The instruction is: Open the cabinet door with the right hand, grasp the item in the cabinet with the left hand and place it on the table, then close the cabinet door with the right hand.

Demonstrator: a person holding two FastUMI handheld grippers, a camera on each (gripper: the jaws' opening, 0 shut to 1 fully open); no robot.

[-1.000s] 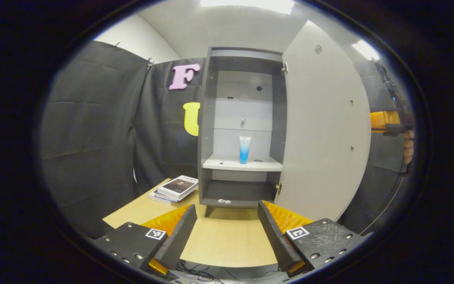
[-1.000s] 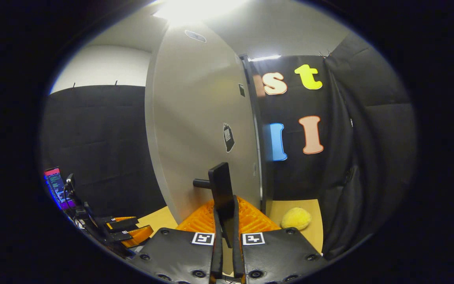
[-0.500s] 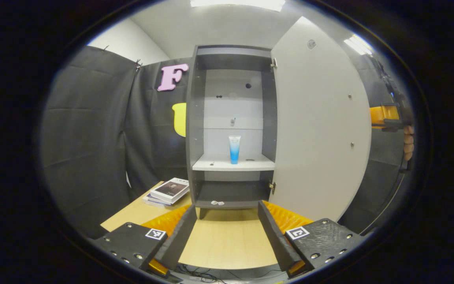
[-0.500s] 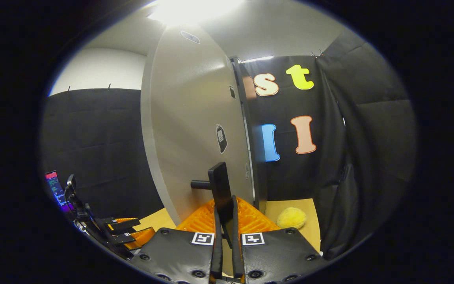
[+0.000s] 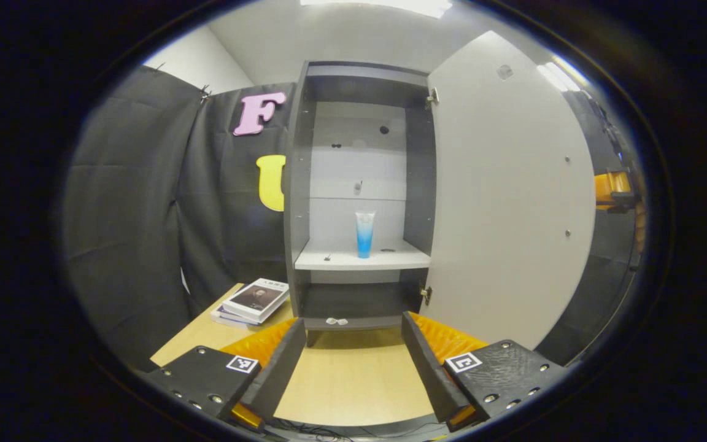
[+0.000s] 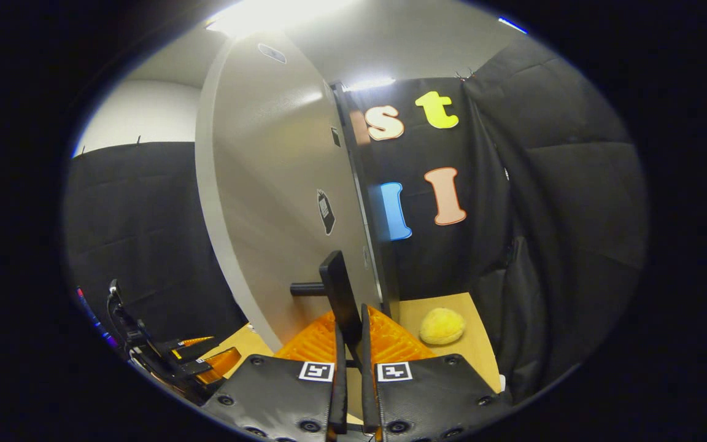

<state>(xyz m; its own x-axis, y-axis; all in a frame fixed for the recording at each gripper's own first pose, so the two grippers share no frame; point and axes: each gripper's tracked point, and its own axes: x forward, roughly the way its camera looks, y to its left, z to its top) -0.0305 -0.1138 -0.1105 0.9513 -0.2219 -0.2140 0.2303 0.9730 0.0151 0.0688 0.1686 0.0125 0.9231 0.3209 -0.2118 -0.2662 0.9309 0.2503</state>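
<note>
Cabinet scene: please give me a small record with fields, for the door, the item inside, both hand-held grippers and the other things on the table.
door: white cabinet door swung wide open
handle: black bar handle, right hand-held gripper shut on it
item: blue and clear plastic tube, upright on the white middle shelf
left hand-held gripper: open, over the light wooden table, apart from the tube
books: small stack on the table, left of the cabinet
yellow fluffy ball: on the table beside the cabinet

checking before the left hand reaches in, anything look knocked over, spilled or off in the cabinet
Nothing stands out. The blue tube stands upright on the middle shelf, the door is swung wide, and the left gripper is open.
</note>
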